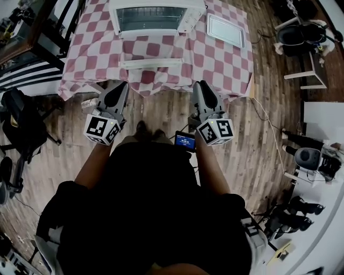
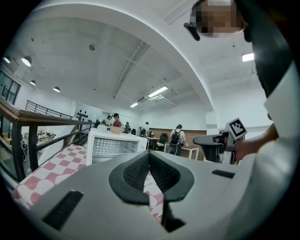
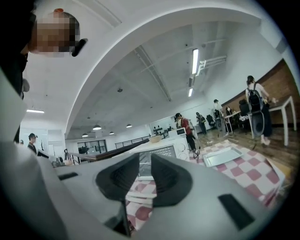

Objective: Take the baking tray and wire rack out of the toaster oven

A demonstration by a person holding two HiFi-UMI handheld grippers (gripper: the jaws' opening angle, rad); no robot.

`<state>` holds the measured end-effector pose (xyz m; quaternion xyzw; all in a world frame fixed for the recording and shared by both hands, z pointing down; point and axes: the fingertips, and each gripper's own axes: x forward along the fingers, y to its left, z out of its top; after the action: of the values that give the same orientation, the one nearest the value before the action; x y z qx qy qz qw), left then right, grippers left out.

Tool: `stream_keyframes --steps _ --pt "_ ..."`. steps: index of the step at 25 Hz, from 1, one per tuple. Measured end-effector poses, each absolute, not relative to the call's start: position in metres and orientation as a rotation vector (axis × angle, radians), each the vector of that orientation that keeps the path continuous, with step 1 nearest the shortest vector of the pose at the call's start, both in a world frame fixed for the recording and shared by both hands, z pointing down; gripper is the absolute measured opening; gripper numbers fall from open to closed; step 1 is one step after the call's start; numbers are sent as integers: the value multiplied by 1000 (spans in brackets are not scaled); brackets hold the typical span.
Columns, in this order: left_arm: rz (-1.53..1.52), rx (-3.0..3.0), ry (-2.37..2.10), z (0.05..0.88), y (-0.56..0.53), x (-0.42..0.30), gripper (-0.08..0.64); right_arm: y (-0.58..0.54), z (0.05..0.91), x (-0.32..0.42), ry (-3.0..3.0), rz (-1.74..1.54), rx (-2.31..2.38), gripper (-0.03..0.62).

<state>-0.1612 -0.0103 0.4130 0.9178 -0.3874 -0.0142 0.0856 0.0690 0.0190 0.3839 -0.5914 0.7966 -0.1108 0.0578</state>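
Observation:
The white toaster oven (image 1: 156, 16) stands at the far side of a table with a red-and-white checked cloth (image 1: 97, 53). A white bar (image 1: 152, 63) lies in front of it, seemingly the handle of its folded-down door. A flat metal baking tray (image 1: 226, 29) lies on the cloth to the oven's right, also in the right gripper view (image 3: 222, 156). I cannot make out the wire rack. My left gripper (image 1: 122, 85) is shut and empty, short of the table's near edge. My right gripper (image 1: 198, 85) hovers beside it, its pads a narrow gap apart with nothing between them.
A black bag (image 1: 21, 123) sits on the wooden floor to the left. White stands and dark gear (image 1: 301, 37) crowd the right side, with a cable (image 1: 269, 123) trailing over the floor. A dark railing (image 2: 33, 122) runs along the table's left. People stand far behind.

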Motion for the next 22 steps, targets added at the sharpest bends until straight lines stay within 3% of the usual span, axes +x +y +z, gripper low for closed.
stream_keyframes --steps 13,22 --pt "-104 2754 -1150 406 -29 -179 -9 -2 367 44 2414 -350 -1683 81" --pt "-91 2739 -1173 411 -59 -186 -9 -46 381 45 2110 -795 -1344 81"
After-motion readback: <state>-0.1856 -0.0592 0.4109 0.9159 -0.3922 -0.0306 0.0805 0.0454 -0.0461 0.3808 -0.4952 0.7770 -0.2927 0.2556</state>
